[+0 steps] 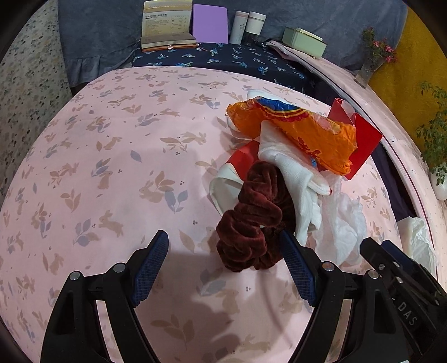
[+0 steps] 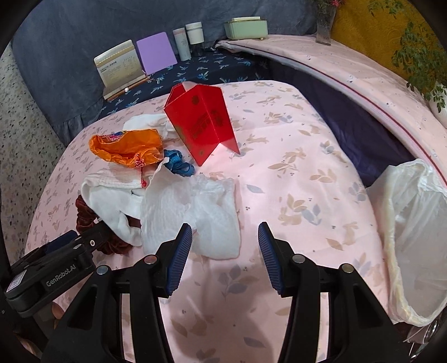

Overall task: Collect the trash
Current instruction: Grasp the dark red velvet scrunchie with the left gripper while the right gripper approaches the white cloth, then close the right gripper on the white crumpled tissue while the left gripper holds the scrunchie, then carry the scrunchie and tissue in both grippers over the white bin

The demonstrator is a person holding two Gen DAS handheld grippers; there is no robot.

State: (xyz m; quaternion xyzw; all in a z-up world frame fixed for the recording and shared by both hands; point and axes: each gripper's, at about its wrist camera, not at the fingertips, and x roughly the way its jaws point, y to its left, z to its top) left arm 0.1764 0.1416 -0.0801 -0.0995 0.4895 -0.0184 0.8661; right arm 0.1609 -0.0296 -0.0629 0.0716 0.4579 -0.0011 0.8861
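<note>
Lying in one loose heap on the pink rabbit-print bedspread (image 2: pixel 293 173) are the things to be gathered: one orange plastic wrapper (image 2: pixel 125 146), one folded red card (image 2: pixel 202 125) standing upright on its edges, one crumpled white tissue (image 2: pixel 195 212), one white cloth (image 2: pixel 111 198), one blue scrunchie (image 2: pixel 178 164) and one dark red velvet scrunchie (image 1: pixel 248 223). The left gripper (image 1: pixel 226 248) hangs over the near edge of that heap with its jaws spread wide; the velvet scrunchie sits between the two blue pads at the right-hand one, and whether that pad touches it cannot be told, but nothing is pinched. The right gripper (image 2: pixel 225 240) hovers just beside the tissue with its jaws about half open and holding nothing, its left pad over the tissue's near corner. One white plastic bag (image 2: pixel 413 237) gapes open at the right edge of the bed, well apart from the heap. Along the far side, on a dark blue patterned sheet (image 2: pixel 212 72), stand one open book (image 1: pixel 167 25), one purple notebook (image 1: pixel 209 23), two white bottles (image 1: pixel 247 26) side by side and one pale green box (image 1: pixel 304 42). One glass vase (image 1: pixel 368 68) with pink flowers stands at the far right corner.
</note>
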